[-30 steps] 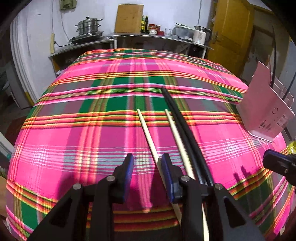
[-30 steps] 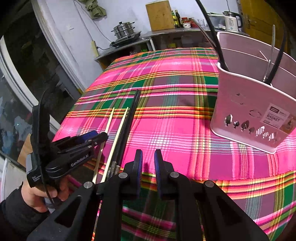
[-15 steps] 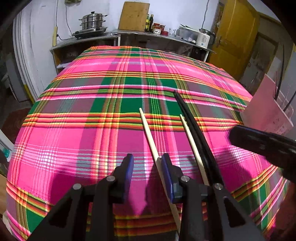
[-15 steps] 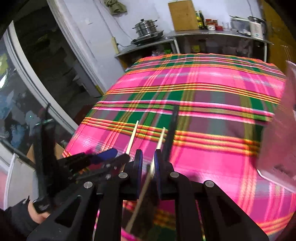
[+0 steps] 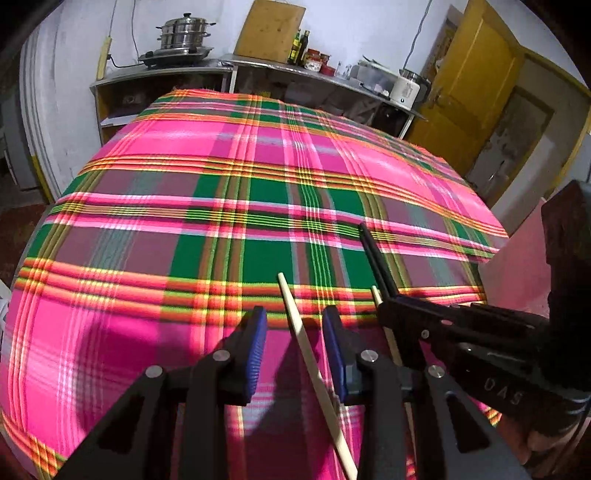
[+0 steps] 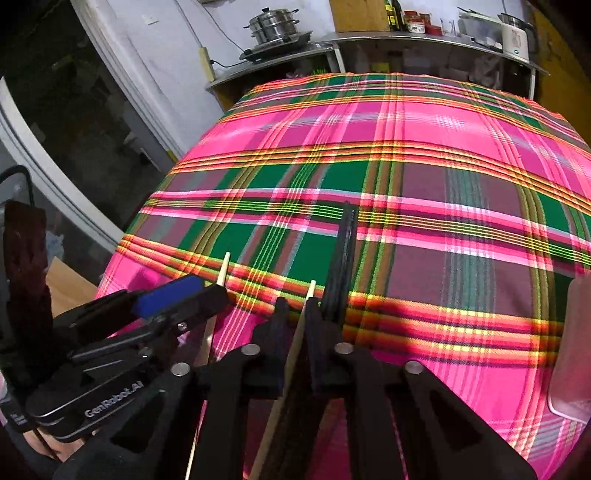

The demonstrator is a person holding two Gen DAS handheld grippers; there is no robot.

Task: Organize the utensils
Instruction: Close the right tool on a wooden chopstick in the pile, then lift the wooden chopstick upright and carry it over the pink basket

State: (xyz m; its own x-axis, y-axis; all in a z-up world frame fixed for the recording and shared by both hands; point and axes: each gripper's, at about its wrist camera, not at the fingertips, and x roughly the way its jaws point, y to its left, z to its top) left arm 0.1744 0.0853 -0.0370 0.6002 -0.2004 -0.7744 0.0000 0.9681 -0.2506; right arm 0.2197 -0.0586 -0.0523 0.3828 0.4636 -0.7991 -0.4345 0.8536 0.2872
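Two pale wooden chopsticks and a pair of black chopsticks lie on the plaid tablecloth. My left gripper is open. The left wooden chopstick runs between its blue pads and touches neither. The jaws of my right gripper are closing, and their pads sit against the second wooden chopstick, just left of the black chopsticks. From the left wrist the right gripper shows at the right, over the second chopstick. From the right wrist the left gripper shows over the left chopstick.
A pink utensil basket stands at the table's right side, its corner at the edge of the right wrist view. Behind the table are a counter with a steamer pot, a cutting board, bottles and a kettle.
My right gripper swung left, away from the basket, came down over the second wooden chopstick and narrowed onto it. My left gripper shifted so that the left chopstick lies midway between its pads.
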